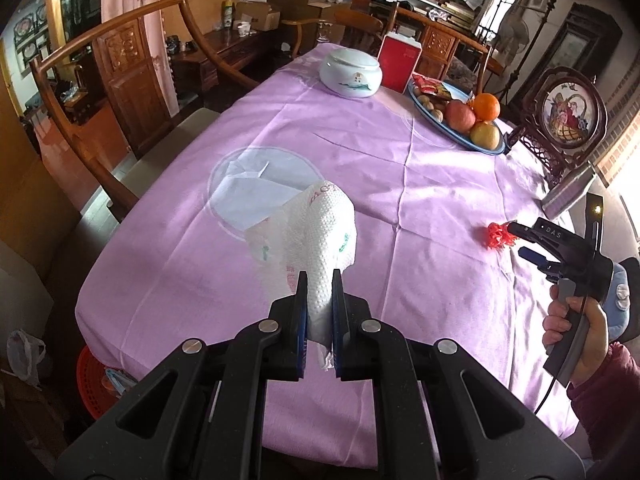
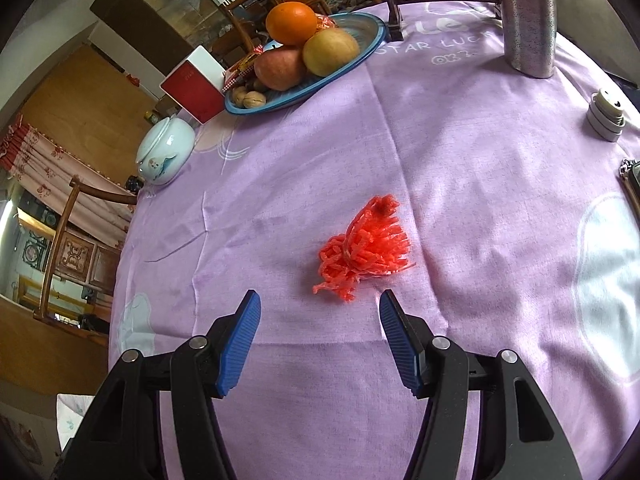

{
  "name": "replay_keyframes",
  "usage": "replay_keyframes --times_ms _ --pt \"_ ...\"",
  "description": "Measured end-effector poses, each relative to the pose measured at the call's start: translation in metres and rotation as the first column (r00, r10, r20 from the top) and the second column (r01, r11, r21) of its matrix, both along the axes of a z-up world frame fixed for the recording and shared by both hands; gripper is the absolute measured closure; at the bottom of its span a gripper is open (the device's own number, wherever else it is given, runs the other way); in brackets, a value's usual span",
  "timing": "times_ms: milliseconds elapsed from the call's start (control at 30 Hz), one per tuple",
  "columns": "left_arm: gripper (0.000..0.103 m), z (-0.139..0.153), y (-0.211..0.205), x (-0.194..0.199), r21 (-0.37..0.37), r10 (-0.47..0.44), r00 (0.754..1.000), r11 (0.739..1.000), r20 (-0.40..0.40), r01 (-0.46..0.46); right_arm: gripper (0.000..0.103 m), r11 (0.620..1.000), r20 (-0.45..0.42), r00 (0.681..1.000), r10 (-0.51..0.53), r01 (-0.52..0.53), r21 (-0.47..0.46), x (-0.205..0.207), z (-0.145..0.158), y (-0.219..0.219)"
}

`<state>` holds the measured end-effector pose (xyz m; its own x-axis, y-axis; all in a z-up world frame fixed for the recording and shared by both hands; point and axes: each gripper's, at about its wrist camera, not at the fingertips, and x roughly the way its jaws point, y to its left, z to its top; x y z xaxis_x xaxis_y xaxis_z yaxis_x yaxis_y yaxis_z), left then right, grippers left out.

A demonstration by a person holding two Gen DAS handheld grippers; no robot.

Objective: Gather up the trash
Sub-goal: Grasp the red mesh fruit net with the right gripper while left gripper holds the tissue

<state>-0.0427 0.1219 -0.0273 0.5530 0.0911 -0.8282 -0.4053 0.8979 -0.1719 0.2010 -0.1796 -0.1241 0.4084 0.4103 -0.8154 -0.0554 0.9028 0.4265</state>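
My left gripper (image 1: pixel 320 280) is shut on a crumpled white paper wrapper (image 1: pixel 320 232) with red and green print, holding it above the purple tablecloth (image 1: pixel 400 184). A red plastic mesh net (image 2: pixel 362 250) lies bunched on the cloth (image 2: pixel 460 184), just ahead of my right gripper (image 2: pixel 318 300). That gripper stands open, its blue pads (image 2: pixel 240 344) apart and short of the net, nothing between them. In the left wrist view the right gripper (image 1: pixel 520 240) shows at the right edge, held by a hand (image 1: pixel 576 332), its fingertips beside the red net (image 1: pixel 498 236).
A blue plate of fruit and nuts (image 2: pixel 348 64), a red box (image 2: pixel 196 88) and a white lidded jar (image 2: pixel 164 152) sit at the far side. A metal bottle (image 2: pixel 528 20) and small white discs (image 2: pixel 606 116) stand right. Wooden chairs (image 1: pixel 108 92) flank the table; an orange basket (image 1: pixel 94 384) sits on the floor.
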Motion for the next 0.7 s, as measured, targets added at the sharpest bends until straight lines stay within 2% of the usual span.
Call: replay_keyframes --times_ms 267,567,700 --pt "0.092 -0.006 0.002 0.009 0.004 -0.003 0.999 1.0 -0.038 0.003 0.042 1.0 -0.021 0.999 -0.026 0.026 0.009 0.012 -0.015 0.0" --pt "0.092 -0.015 0.01 0.008 0.001 0.03 0.997 1.0 -0.074 -0.03 0.041 0.993 0.026 0.999 -0.03 0.033 -0.117 0.035 -0.037 0.017" --pt "0.092 -0.02 0.013 0.007 -0.001 0.038 0.995 0.999 -0.095 -0.038 0.041 0.99 0.062 0.995 -0.075 0.082 -0.117 0.047 -0.038 0.017"
